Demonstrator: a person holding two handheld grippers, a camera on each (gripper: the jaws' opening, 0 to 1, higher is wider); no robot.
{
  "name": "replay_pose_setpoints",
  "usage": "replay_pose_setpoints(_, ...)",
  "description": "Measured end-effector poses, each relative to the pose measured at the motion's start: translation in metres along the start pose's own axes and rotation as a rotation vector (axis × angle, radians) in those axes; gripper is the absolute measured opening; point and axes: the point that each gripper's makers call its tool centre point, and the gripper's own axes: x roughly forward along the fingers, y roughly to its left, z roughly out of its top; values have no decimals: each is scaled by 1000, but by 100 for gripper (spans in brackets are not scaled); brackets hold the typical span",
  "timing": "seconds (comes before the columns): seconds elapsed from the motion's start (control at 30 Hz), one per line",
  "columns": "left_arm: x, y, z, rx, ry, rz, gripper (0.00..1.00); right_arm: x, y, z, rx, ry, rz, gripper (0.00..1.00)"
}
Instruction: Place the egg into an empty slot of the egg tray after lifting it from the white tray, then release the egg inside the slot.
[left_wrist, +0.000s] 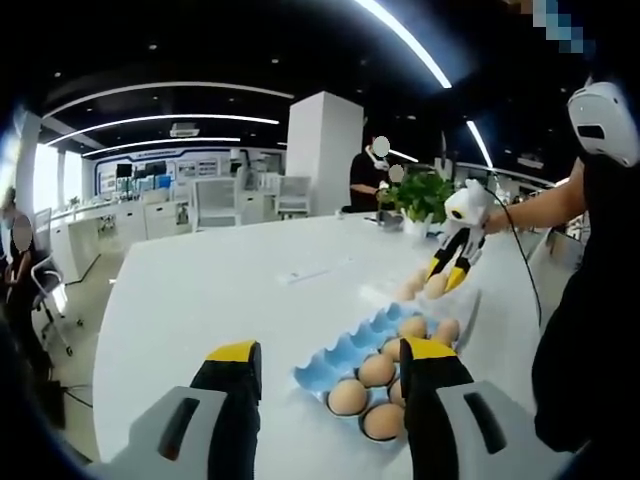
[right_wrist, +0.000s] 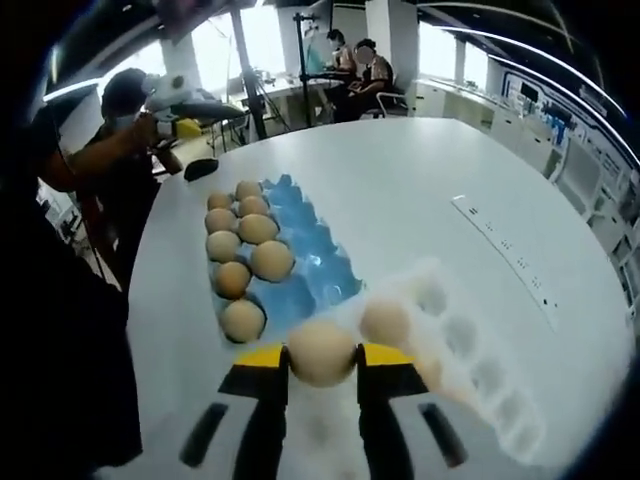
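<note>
matt tan egg (right_wrist: 321, 352); glossy blue plastic egg tray (right_wrist: 312, 270); translucent white tray (right_wrist: 470, 370); smooth white table (right_wrist: 420, 190).

- Ceiling strip lights (left_wrist: 400, 35) glare bright above me; the room behind stays dim.
- The white counter (right_wrist: 420, 190) shines evenly, shadows faint.
- Fisheye bends edges; the white tray (right_wrist: 470, 350) near my jaws blurs.

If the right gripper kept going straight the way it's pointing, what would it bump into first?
Probably the blue egg tray. The right gripper holds an egg between its fingers, and the tray's empty slots lie just ahead. Depth is unclear, so it might pass above them.
</note>
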Motion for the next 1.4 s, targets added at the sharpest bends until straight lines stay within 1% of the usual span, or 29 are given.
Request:
replay_pose_setpoints(0.27, 0, -1, 2, 0, -2, 0, 56, 18, 14, 11, -38, 1, 45, 27)
replay_pose_setpoints(0.53, 1, -2, 1, -1, -2, -3, 56, 33, 21, 20, -63, -2, 74, 27)
replay_pose_setpoints(0.6, 0, -2, 1, -2, -3, -2, 56, 37, 23, 20, -83, 7, 80, 27)
replay_pose_setpoints(0.83, -1, -2, 0, -4, -1, 1, 56, 48, 26, 20, -91, 24, 107, 27)
replay_pose_setpoints(1.03, -2, -1, -1, -7, -1, 4, 56, 53, 29, 17, -124, 44, 118, 27)
replay_pose_setpoints(1.13, -2, -1, -2, -7, 0, 3, 56, 56, 31, 17, -167, 54, 125, 27)
replay_pose_setpoints(1.27, -1, 0, -1, -8, 0, 2, 55, 60, 32, 14, -198, 74, 136, 27)
replay_pose_setpoints(1.3, -1, 0, -2, -8, 1, 3, 55, 61, 33, 13, -213, 78, 138, 27)
replay_pose_setpoints(1.37, -1, -1, -2, -10, 3, 2, 55, 65, 36, 9, -263, 106, 150, 27)
replay_pose_setpoints(1.4, -1, 0, -2, -9, 1, 3, 55, 66, 36, 10, -267, 103, 149, 27)
